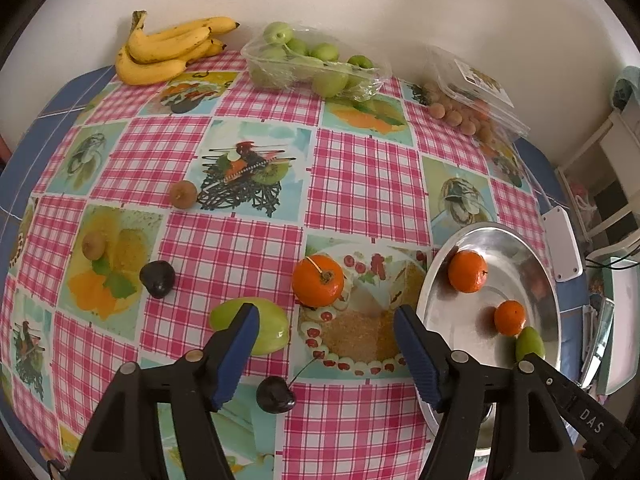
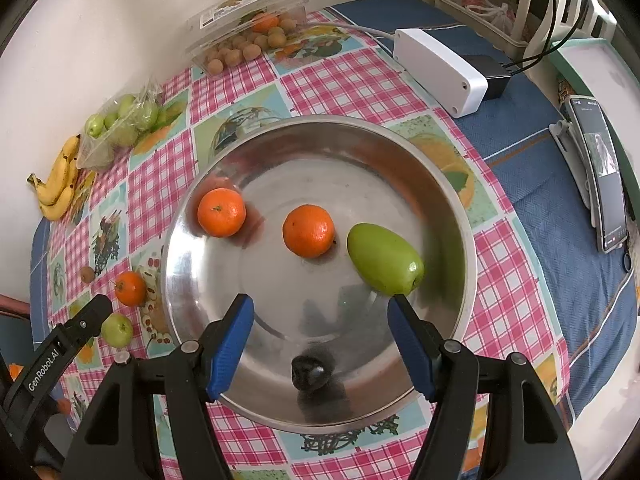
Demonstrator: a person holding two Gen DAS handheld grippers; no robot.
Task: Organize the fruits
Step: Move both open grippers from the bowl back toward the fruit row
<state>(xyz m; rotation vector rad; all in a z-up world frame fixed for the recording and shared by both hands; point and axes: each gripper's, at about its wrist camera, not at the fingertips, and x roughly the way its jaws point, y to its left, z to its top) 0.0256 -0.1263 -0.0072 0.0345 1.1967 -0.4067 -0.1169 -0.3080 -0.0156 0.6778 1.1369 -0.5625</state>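
In the left wrist view my left gripper (image 1: 326,320) stands open above the checked tablecloth. A tangerine (image 1: 318,280) lies just beyond the gap, and a green fruit (image 1: 264,334) is partly hidden behind the left finger. A dark cherry (image 1: 275,394) and a dark plum (image 1: 157,279) lie nearby. My right gripper (image 2: 320,312) hangs open over the metal bowl (image 2: 340,160) with nothing between its fingers. The bowl holds two tangerines (image 2: 221,212) (image 2: 308,231), a green fruit (image 2: 384,260) and a dark fruit (image 2: 308,372).
Bananas (image 1: 168,50), a tray of green fruits (image 1: 308,64) and a clear box of small brown fruits (image 1: 468,108) line the wall. Two small brown fruits (image 1: 183,193) (image 1: 94,245) lie loose. A white box (image 2: 440,70) and a phone (image 2: 604,176) sit right of the bowl.
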